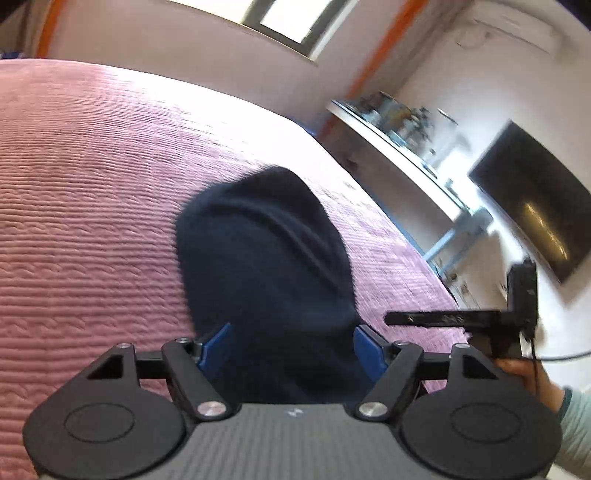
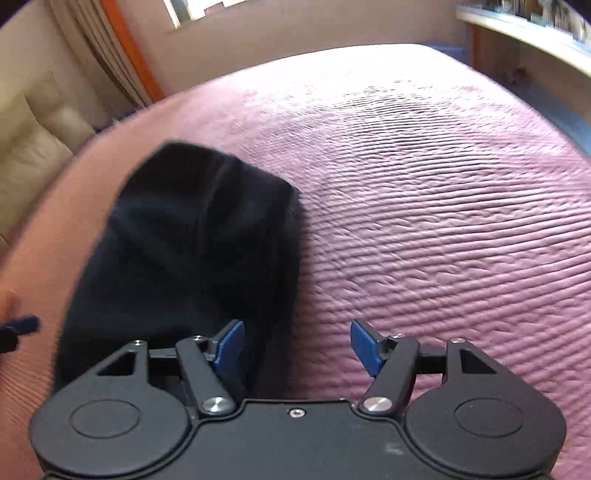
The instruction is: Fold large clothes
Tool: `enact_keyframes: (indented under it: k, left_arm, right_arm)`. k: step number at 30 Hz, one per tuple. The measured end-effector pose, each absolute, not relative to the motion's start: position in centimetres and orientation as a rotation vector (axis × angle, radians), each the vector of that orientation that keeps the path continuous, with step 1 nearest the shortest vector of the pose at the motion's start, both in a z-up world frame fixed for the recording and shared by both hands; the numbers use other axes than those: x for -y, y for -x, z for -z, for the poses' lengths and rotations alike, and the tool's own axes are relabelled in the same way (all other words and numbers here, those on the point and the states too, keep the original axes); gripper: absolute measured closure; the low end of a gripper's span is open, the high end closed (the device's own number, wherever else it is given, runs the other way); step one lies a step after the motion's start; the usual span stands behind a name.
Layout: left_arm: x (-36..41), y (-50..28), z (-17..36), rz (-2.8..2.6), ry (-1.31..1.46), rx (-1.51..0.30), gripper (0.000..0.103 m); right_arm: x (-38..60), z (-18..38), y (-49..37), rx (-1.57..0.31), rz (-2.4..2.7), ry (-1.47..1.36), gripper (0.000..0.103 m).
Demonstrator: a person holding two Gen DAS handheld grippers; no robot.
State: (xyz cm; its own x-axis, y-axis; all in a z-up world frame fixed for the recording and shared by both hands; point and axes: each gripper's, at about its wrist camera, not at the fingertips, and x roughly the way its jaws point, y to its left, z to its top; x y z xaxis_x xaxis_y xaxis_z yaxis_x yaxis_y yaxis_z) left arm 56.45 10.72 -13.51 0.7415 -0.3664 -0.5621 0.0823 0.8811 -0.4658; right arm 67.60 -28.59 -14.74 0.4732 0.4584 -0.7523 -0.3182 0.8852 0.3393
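A dark navy garment [image 1: 266, 266] lies bunched in a long heap on the pink quilted bedspread [image 1: 85, 206]. My left gripper [image 1: 291, 345] is open, its blue pads on either side of the garment's near end, not closed on it. In the right wrist view the same garment [image 2: 192, 251] lies left of centre. My right gripper [image 2: 297, 345] is open, its left pad [image 2: 229, 343] at the garment's right edge, its right pad over bare bedspread [image 2: 443, 221]. The right gripper's body also shows in the left wrist view [image 1: 517, 317], held by a hand.
A white desk with clutter [image 1: 399, 147] and a dark monitor [image 1: 532, 206] stand right of the bed. A window [image 1: 288, 18] is on the far wall. A beige padded headboard [image 2: 29, 155] and a curtain [image 2: 110, 55] are at the left.
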Motion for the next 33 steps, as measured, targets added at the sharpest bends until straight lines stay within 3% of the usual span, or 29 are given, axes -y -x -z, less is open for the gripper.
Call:
enact_keyframes:
  k: [3, 12, 15, 17, 20, 26, 29, 31, 33]
  left_arm:
    - [-12.3, -57.9, 13.8, 0.214, 0.482, -0.724, 0.014]
    - [-13.3, -60.9, 18.2, 0.202, 0.658, -0.756, 0.014]
    - [-13.7, -61.8, 19.4, 0.212, 0.687, -0.755, 0.009]
    - [-13.9, -62.8, 20.5, 0.235, 0.719, -0.764, 0.004]
    - [-13.9, -64.1, 22.7, 0.268, 0.776, -0.814, 0.005]
    - [-13.2, -65.5, 25.3, 0.340, 0.844, -0.836, 0.004]
    - [-12.8, -66.3, 26.0, 0.350, 0.869, -0.840, 0.006]
    - [-12.5, -66.6, 25.8, 0.353, 0.839, -0.850, 0.013]
    - [-12.1, -66.3, 25.1, 0.351, 0.783, -0.829, 0.027]
  right_arm:
    - [29.0, 16.1, -69.4, -0.983, -0.544, -0.313, 0.024]
    - [27.2, 18.8, -71.6, -1.033, -0.554, -0.348, 0.022]
    - [28.0, 20.0, -72.5, -1.049, -0.598, -0.434, 0.020]
    - [28.7, 21.4, -73.2, -1.084, -0.638, -0.538, 0.013]
    - [29.8, 23.4, -73.8, -1.096, -0.684, -0.681, 0.013]
    - [29.1, 24.2, -74.2, -1.075, -0.770, -0.689, 0.011]
    - [27.7, 24.7, -74.9, -1.082, -0.816, -0.687, 0.013]
    - [26.3, 24.3, -74.7, -1.090, -0.836, -0.655, 0.014]
    - [25.3, 23.8, -74.4, -1.093, -0.851, -0.644, 0.021]
